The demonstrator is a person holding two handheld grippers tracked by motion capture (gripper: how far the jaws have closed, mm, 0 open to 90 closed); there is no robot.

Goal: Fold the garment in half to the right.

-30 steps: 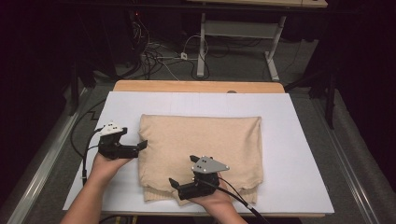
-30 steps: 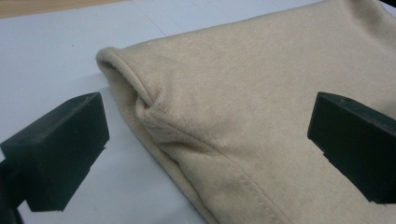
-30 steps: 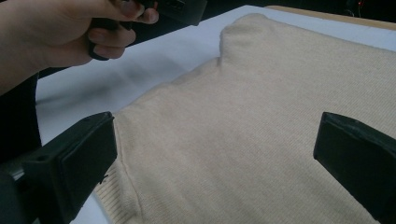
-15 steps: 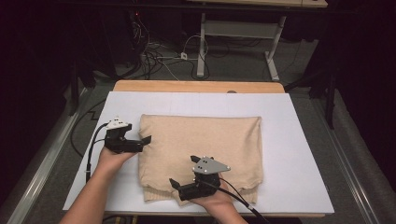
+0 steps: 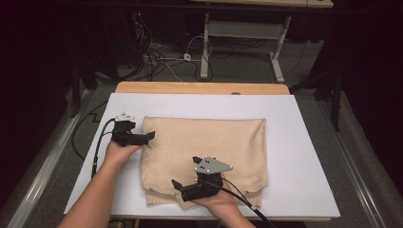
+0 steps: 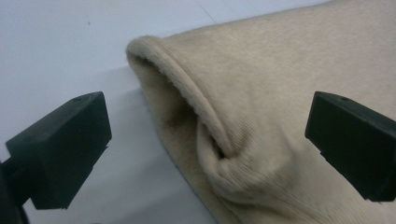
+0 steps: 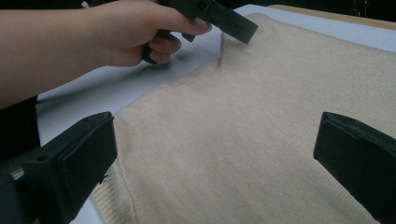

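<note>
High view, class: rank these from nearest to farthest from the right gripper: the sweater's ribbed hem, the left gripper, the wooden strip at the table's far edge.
From the right gripper:
1. Ribbed hem, directly beneath it at the sweater's near edge.
2. Left gripper, at the sweater's left edge.
3. Wooden strip, along the far side.

No readable text, no labels, no brands, no numbers on anything in view

Wide-apart tongs (image 7: 215, 158) over the beige sweater (image 7: 261, 130); left hand (image 7: 135, 28) beyond.

Left claw (image 5: 148, 137) has moved up along the sweater's (image 5: 209, 152) left edge
</note>
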